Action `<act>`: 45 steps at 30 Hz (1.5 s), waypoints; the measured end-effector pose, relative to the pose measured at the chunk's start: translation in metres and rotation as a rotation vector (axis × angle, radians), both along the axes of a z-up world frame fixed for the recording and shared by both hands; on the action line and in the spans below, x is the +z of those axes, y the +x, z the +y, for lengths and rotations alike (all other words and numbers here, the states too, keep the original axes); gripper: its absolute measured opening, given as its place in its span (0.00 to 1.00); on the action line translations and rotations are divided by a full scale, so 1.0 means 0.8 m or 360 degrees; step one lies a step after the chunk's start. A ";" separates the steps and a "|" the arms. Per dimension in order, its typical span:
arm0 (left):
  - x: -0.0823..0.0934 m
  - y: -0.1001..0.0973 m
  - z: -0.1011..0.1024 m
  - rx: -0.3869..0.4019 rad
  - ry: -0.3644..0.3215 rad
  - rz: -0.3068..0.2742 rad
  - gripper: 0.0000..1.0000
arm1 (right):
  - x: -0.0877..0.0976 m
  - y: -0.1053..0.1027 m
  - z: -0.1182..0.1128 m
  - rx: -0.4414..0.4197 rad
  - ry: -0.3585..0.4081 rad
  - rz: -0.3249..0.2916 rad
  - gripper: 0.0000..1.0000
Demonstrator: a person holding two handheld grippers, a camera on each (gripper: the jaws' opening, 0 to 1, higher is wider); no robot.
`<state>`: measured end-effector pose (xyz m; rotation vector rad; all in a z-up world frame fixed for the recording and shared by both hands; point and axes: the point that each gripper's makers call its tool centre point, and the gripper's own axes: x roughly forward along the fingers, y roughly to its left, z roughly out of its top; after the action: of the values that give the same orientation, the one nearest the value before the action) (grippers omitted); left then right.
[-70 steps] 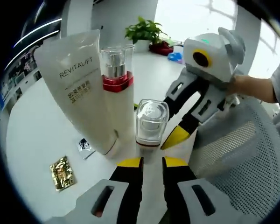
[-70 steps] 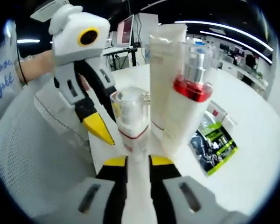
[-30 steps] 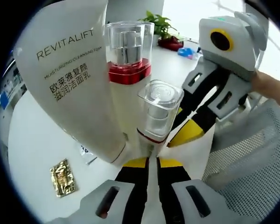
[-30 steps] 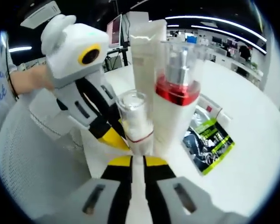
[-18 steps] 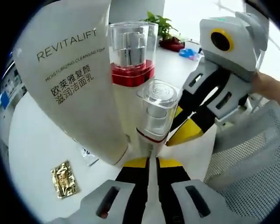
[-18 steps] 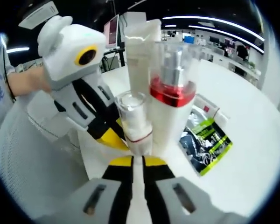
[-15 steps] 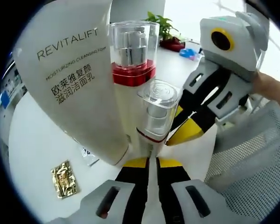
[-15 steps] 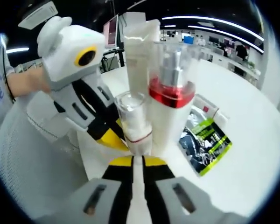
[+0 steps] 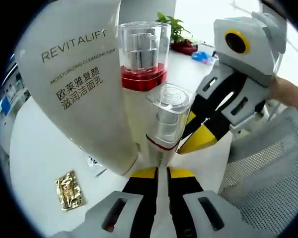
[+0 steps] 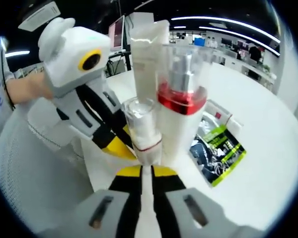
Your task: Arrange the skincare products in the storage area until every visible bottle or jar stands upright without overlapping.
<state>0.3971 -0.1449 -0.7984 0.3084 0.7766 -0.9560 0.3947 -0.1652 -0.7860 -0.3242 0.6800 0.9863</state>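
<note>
At bottom centre of the left gripper view, the left gripper (image 9: pixel 162 172) has its jaws pressed nearly together just before the small clear-capped pump bottle (image 9: pixel 165 125); whether they pinch it, I cannot tell. Likewise the right gripper (image 10: pixel 145 171). Behind stand the red-collared pump bottle (image 9: pixel 142 89) and the REVITALIFT cleanser tube (image 9: pixel 79 89), upright. A gold sachet (image 9: pixel 69 190) lies lower left; the right gripper view adds a green-black packet (image 10: pixel 217 152) at right.

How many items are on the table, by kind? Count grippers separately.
Tubes: 1, the white REVITALIFT tube
Pump bottles with clear caps: 2, the tall red-collared bottle and the small bottle
Sachets and packets: 3, the gold sachet, the small silver sachet, the green-and-black packet
Total on table: 6
Grippers: 2, left gripper, right gripper
</note>
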 end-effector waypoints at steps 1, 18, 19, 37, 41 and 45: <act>0.001 0.000 -0.001 -0.0002 -0.0007 -0.0004 0.03 | 0.001 0.000 0.000 0.0001 0.0001 -0.0003 0.06; 0.002 0.000 -0.002 -0.0015 -0.0005 -0.0018 0.03 | 0.002 0.002 0.001 -0.0025 -0.0015 -0.0012 0.06; 0.002 0.000 -0.002 -0.0015 -0.0005 -0.0017 0.03 | 0.002 0.001 0.001 -0.0025 -0.0018 -0.0010 0.06; 0.021 -0.006 0.008 -0.0007 -0.0026 -0.0052 0.09 | 0.020 -0.007 -0.006 -0.0065 -0.0015 -0.0014 0.11; 0.028 -0.007 0.018 0.0007 -0.0018 -0.0072 0.14 | 0.025 -0.008 -0.009 -0.0082 -0.0020 -0.0017 0.15; 0.040 -0.005 0.027 0.0035 -0.0038 -0.0098 0.18 | 0.037 -0.007 -0.012 -0.0115 -0.0014 -0.0042 0.20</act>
<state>0.3931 -0.1233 -0.7661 0.3067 0.7106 -0.9302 0.3895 -0.1748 -0.7564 -0.3181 0.6679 0.9088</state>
